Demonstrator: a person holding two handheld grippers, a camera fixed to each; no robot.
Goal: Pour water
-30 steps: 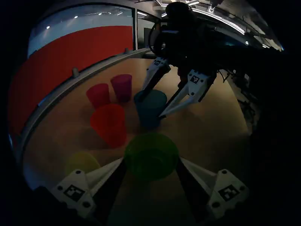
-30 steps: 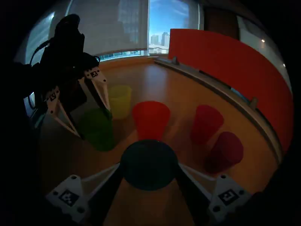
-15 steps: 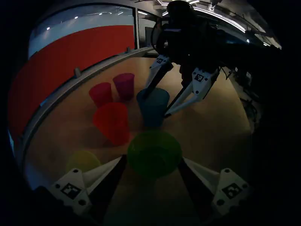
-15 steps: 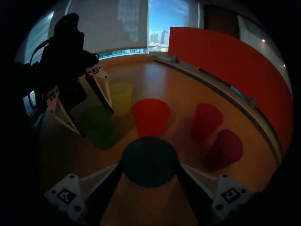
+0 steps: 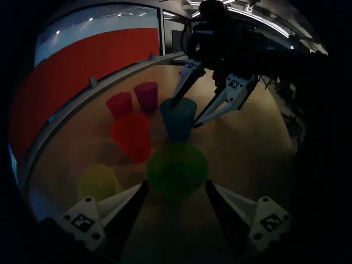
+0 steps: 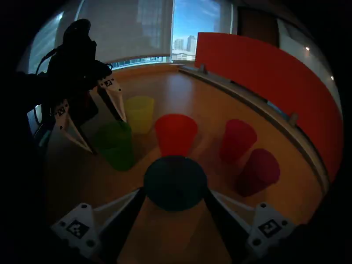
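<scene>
On table we see cup 1 btwn left gripper jaws, cup 2 btwn right gripper jaws, cup 3 beside both; cup 4, cup 5 nr partition edge; cup 6 toward window edge.

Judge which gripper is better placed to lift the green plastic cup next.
Left. The left gripper flanks the green plastic cup with both fingers, while the right gripper straddles the dark teal plastic cup. Whether either squeezes is unclear.
</scene>
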